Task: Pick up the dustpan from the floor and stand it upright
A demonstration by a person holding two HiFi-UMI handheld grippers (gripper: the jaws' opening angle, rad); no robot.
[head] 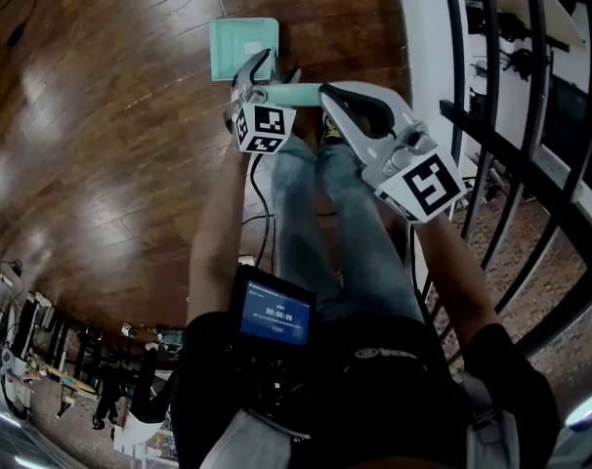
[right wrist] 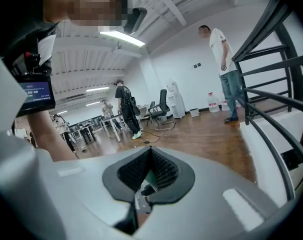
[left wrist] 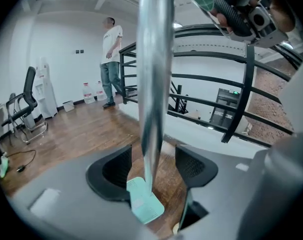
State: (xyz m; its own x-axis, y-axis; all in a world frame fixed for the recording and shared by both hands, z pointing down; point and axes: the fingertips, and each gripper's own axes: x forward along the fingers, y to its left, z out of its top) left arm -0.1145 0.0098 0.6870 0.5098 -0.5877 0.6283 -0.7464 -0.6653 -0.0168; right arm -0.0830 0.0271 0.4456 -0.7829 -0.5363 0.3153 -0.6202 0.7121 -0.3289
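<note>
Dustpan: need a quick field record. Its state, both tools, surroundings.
object: teal long-handled dustpan with silver pole
pan: low, by the brown wooden floor; contact unclear
left tool: open, pole between jaws, pads clear of it
right tool: shut on teal handle grip
nearby: black metal railing on the right

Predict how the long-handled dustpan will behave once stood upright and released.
Probably light: the dustpan looks like thin teal plastic on a slim metal pole. Likely to tip: tall and narrow, held only at its top by the right gripper.
</note>
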